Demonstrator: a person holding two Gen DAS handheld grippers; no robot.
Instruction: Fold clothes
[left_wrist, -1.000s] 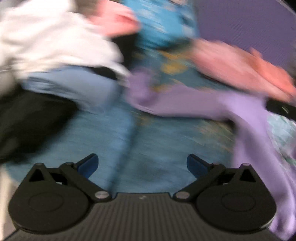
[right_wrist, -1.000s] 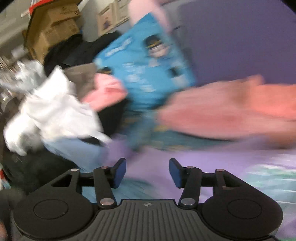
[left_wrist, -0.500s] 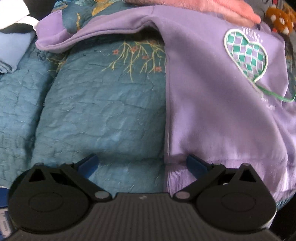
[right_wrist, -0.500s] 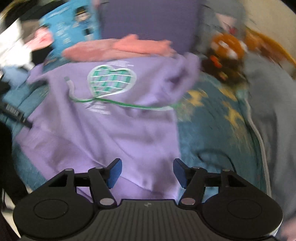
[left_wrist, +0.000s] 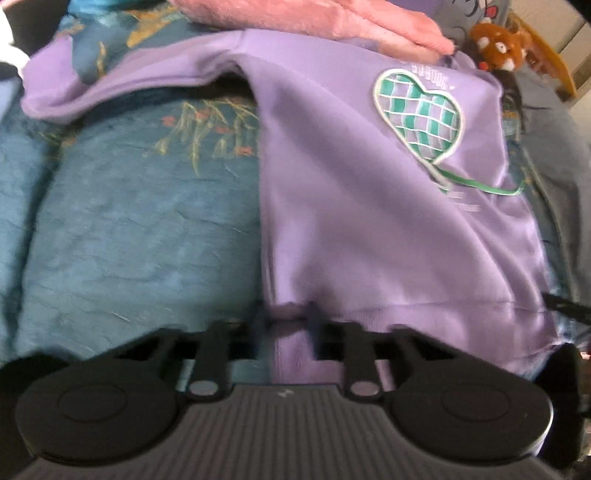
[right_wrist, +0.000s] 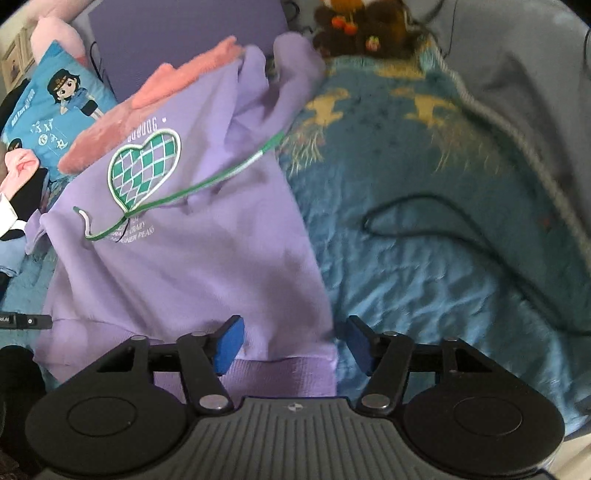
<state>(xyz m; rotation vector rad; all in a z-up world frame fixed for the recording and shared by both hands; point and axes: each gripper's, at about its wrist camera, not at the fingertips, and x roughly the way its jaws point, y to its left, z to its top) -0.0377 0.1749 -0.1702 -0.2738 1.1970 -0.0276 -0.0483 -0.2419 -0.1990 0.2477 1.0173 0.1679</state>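
A purple sweatshirt (left_wrist: 351, 206) with a green checked heart lies face up on a teal quilt (left_wrist: 140, 229). Its ribbed hem is nearest me and one sleeve stretches off to the far left. In the left wrist view my left gripper (left_wrist: 286, 317) is shut on the hem's left corner, with cloth bunched between the blurred fingers. The right wrist view shows the same sweatshirt (right_wrist: 192, 258). There my right gripper (right_wrist: 294, 345) is open, its blue pads (right_wrist: 229, 343) on either side of the hem's right corner.
A pink fleece (left_wrist: 332, 22) overlaps the sweatshirt's collar. A brown plush toy (left_wrist: 496, 44) sits beyond it. A black cable (right_wrist: 461, 221) loops over the quilt on the right, beside a grey blanket (right_wrist: 535, 92). A blue cartoon pillow (right_wrist: 59, 107) lies far left.
My left gripper has gone from wide open to shut on the hem's left corner. My right gripper has slid right to the hem's right corner and stays open.
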